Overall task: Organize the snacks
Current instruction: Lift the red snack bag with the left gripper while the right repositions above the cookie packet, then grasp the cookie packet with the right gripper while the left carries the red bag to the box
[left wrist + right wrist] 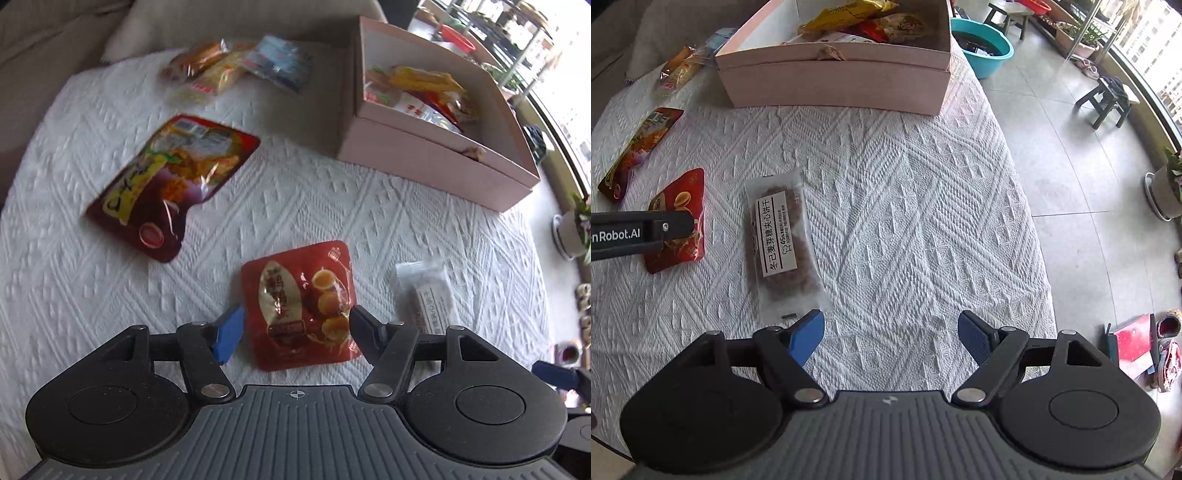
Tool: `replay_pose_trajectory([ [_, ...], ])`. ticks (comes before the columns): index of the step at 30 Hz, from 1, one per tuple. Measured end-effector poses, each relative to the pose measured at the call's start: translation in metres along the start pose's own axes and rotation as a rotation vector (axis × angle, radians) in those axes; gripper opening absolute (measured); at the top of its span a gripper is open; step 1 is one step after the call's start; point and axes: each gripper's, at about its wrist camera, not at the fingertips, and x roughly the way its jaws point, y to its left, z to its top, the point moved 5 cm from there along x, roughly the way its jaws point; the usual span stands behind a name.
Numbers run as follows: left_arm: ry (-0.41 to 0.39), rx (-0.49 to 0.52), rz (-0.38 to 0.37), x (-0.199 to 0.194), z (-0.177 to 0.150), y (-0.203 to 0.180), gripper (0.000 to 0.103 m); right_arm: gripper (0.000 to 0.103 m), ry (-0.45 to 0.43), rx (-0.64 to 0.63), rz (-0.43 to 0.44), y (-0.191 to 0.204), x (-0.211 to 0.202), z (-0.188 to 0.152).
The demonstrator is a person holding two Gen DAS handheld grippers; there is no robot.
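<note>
Snacks: several packets lie loose on the white-quilted table (332,192), others already in the pink box (436,166).
Left claw (295,325): spread, straddling the red egg packet (301,306), glossy and flat; closing looks next.
Biscuit pack (779,236): clear wrapper, just beside.
Right claw (892,336): spread, empty.

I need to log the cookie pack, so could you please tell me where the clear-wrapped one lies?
The clear cookie pack lies flat on the white tablecloth, just ahead of the right gripper, with the red egg pouch to its left.
</note>
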Motion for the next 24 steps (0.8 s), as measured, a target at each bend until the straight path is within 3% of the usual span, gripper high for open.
replay_pose_trajectory([
  [5, 0.005, 0.040, 0.030, 0.014, 0.008, -0.014, 0.090, 0.080, -0.012, -0.021, 0.010, -0.002, -0.002, 0.004],
  [7, 0.010, 0.041, 0.039, 0.018, 0.010, -0.018, 0.094, 0.080, -0.022, -0.043, 0.005, -0.001, -0.003, 0.004],
  [9, 0.013, 0.064, 0.054, 0.018, 0.009, -0.019, 0.089, 0.080, -0.038, -0.075, 0.009, 0.003, -0.005, 0.004],
  [10, 0.008, 0.072, 0.066, 0.015, 0.007, -0.017, 0.077, 0.080, -0.048, -0.092, 0.020, 0.007, -0.006, 0.006],
  [11, 0.000, 0.077, 0.069, 0.011, 0.006, -0.012, 0.074, 0.080, -0.058, -0.106, 0.038, 0.011, -0.008, 0.008],
  [13, 0.022, 0.056, 0.004, 0.005, -0.001, 0.001, 0.074, 0.081, -0.079, -0.139, 0.083, 0.024, -0.009, 0.015],
  [20, 0.085, 0.047, -0.035, -0.015, -0.019, 0.029, 0.074, 0.080, -0.117, -0.268, 0.144, 0.066, 0.010, 0.040],
  [22, 0.081, 0.060, -0.056, -0.024, -0.019, 0.027, 0.073, 0.055, -0.081, -0.294, 0.165, 0.073, 0.017, 0.041],
  [23, 0.074, 0.065, -0.068, -0.030, -0.018, 0.026, 0.073, 0.051, -0.089, -0.323, 0.159, 0.076, 0.015, 0.040],
  [24, 0.060, 0.066, -0.089, -0.039, -0.015, 0.023, 0.073, 0.036, -0.080, -0.347, 0.175, 0.079, 0.012, 0.039],
])
